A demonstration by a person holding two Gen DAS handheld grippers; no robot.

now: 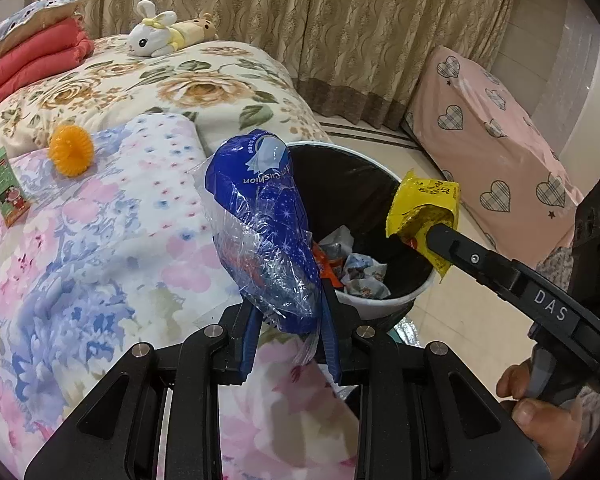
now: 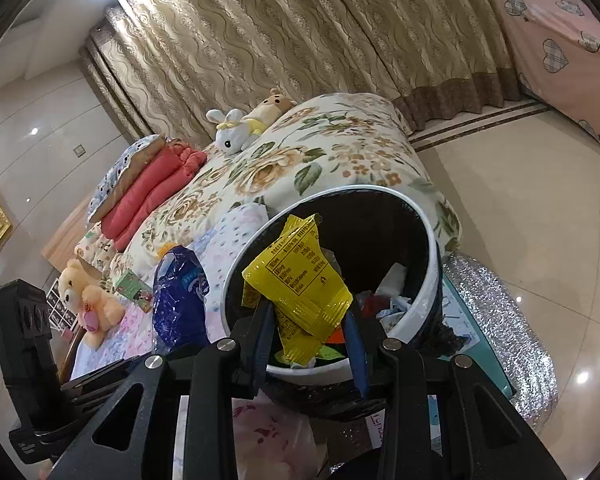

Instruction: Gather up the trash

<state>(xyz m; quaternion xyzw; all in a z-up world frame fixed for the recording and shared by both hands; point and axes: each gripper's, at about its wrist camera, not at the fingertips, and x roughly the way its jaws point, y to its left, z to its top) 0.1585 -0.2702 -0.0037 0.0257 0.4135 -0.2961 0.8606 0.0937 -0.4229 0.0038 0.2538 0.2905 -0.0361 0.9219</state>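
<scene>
My left gripper (image 1: 288,312) is shut on a crumpled blue plastic bag (image 1: 260,216) and holds it at the left rim of the white trash bin (image 1: 380,300); the bag also shows in the right wrist view (image 2: 178,300). My right gripper (image 2: 308,320) is shut on a yellow wrapper (image 2: 300,280) and holds it over the bin's mouth (image 2: 430,240). In the left wrist view the right gripper (image 1: 432,232) reaches in from the right with the yellow wrapper (image 1: 420,204). The bin has a black liner and holds several crumpled wrappers (image 1: 364,272).
The bin stands beside a bed with a floral quilt (image 1: 100,240). On the bed lie an orange ball (image 1: 71,150), a small green box (image 1: 4,186), plush toys (image 1: 160,34) and folded red bedding (image 1: 32,60). A pink heart-print mattress (image 1: 492,152) lies on the tiled floor.
</scene>
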